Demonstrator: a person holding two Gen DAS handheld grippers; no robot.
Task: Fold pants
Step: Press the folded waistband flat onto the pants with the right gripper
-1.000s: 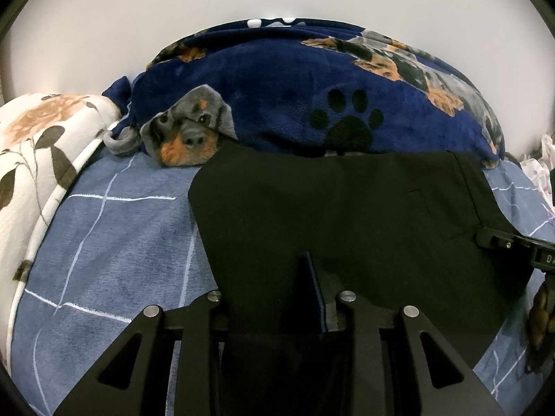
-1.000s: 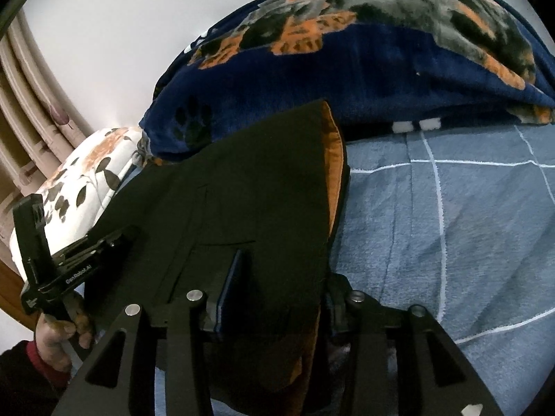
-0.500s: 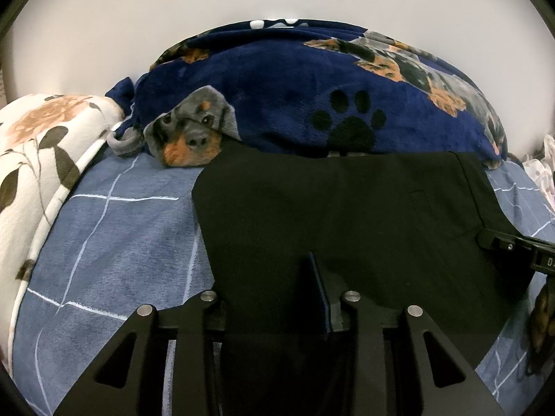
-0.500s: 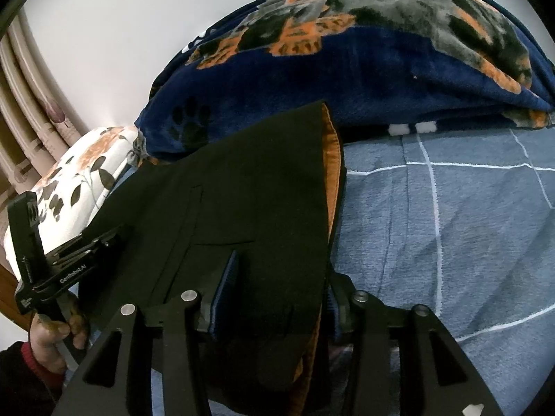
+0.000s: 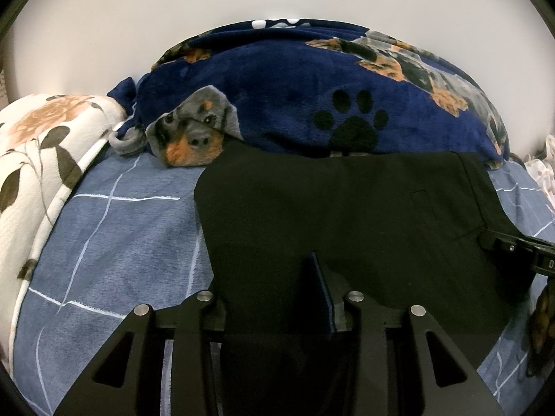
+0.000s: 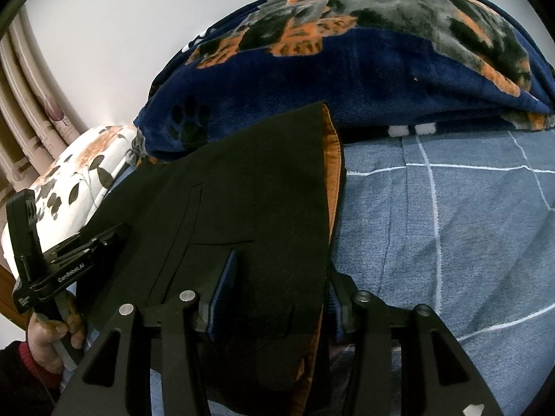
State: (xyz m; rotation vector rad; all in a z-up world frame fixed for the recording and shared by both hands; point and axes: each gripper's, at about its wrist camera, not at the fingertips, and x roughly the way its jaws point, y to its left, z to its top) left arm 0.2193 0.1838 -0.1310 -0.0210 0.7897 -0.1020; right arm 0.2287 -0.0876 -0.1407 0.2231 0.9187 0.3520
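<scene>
The black pants (image 5: 347, 222) lie spread on the blue checked bedsheet (image 5: 114, 242), their far edge against the dog-print blanket. My left gripper (image 5: 277, 298) is shut on the near edge of the pants, the cloth draped over its fingers. My right gripper (image 6: 274, 294) is shut on the waistband end of the pants (image 6: 249, 190), where the orange lining (image 6: 333, 159) shows. The right gripper's body shows at the right edge of the left wrist view (image 5: 520, 249). The left gripper shows at the left of the right wrist view (image 6: 62, 256), held in a hand.
A navy dog-print blanket (image 5: 312, 97) is piled along the white wall behind the pants. A floral pillow (image 5: 38, 145) lies at the left. Curtains (image 6: 31, 111) hang at the far left in the right wrist view. Blue sheet (image 6: 451, 225) lies right of the pants.
Both grippers have lowered slightly with the pants still held. The pants sit a little flatter on the sheet.
</scene>
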